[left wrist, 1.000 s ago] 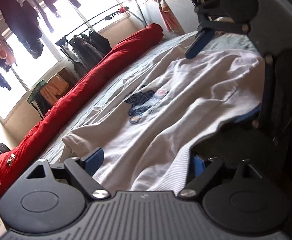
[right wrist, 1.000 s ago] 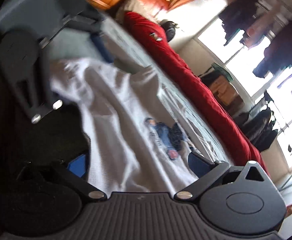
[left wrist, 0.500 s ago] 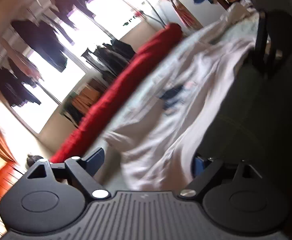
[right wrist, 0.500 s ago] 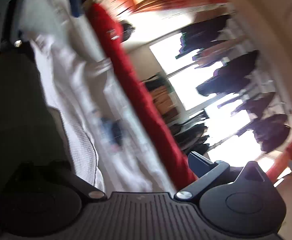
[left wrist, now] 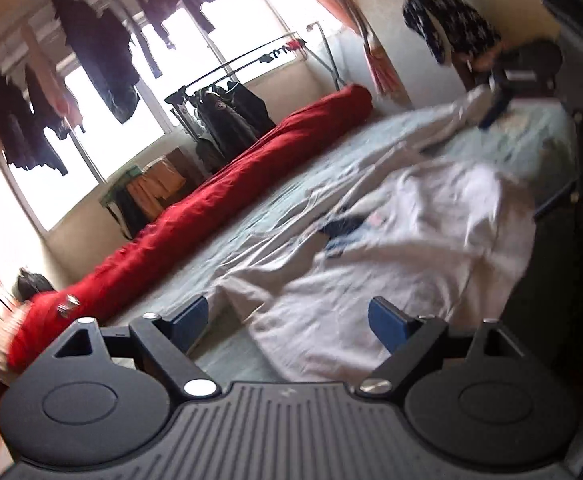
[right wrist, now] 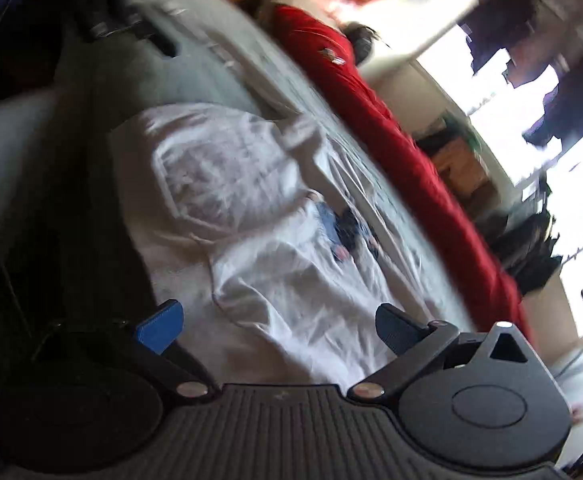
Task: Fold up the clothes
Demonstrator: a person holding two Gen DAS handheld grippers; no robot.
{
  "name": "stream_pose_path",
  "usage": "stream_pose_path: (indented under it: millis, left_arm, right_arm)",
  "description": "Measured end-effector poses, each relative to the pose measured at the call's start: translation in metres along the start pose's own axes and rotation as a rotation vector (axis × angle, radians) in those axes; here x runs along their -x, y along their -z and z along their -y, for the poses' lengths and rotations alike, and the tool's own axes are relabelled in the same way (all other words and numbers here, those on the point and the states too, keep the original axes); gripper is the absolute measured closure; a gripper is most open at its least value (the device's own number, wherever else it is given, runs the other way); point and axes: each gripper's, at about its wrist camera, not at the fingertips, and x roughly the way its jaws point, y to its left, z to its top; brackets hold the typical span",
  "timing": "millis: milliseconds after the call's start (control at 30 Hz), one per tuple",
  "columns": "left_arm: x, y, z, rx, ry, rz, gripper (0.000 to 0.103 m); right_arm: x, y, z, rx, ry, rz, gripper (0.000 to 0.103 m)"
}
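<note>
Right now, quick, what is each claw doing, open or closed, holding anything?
Left claw: open, holding nothing, above the white shirt.
Right claw: open, holding nothing, over the same shirt.

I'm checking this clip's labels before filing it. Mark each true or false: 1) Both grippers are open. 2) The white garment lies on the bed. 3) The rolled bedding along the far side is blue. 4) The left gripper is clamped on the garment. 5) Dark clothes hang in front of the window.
1) Left gripper and right gripper are both open: true.
2) The white garment lies on the bed: true.
3) False: the rolled bedding is red.
4) False: its jaws stand apart with nothing gripped between them.
5) Dark clothes hang in front of the window: true.
</note>
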Motion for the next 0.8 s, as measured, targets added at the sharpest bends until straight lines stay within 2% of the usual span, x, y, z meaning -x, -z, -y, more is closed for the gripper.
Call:
stream_pose_path:
  millis: [67,133,267,367,467,567,800]
  left_arm:
    - [-0.015,0.0,-0.007,0.099,0.049,-0.023,0.015]
    - [-0.031,0.001,-0.014,0.198,0.099,-0.046,0.016]
    - [-0.062,0.001,-0.027,0.397,0.197,-0.091,0.019]
    - [-0.069,0.009,-0.03,0.443,0.226,-0.118,0.019]
    - [-0.077,0.017,-0.034,0.488,0.254,-0.145,0.02]
    - [-0.084,0.025,-0.037,0.533,0.281,-0.172,0.019]
    - [-0.099,0.042,-0.043,0.623,0.339,-0.225,0.018]
  right_arm:
    - [0.0,0.002,0.022,-0.124,-0.033,0.007,0.0]
    - [-0.01,0.011,0.046,-0.301,-0.069,0.006,0.0]
    - [-0.032,0.058,0.095,-0.719,-0.156,-0.048,0.0]
    - [-0.036,0.109,0.11,-1.009,-0.261,-0.034,0.0]
    - [-0.045,0.149,0.116,-1.226,-0.351,-0.003,0.0]
    - [-0.053,0.171,0.117,-1.364,-0.44,0.063,0.0]
    - [-0.08,0.175,0.123,-1.508,-0.551,0.16,0.0]
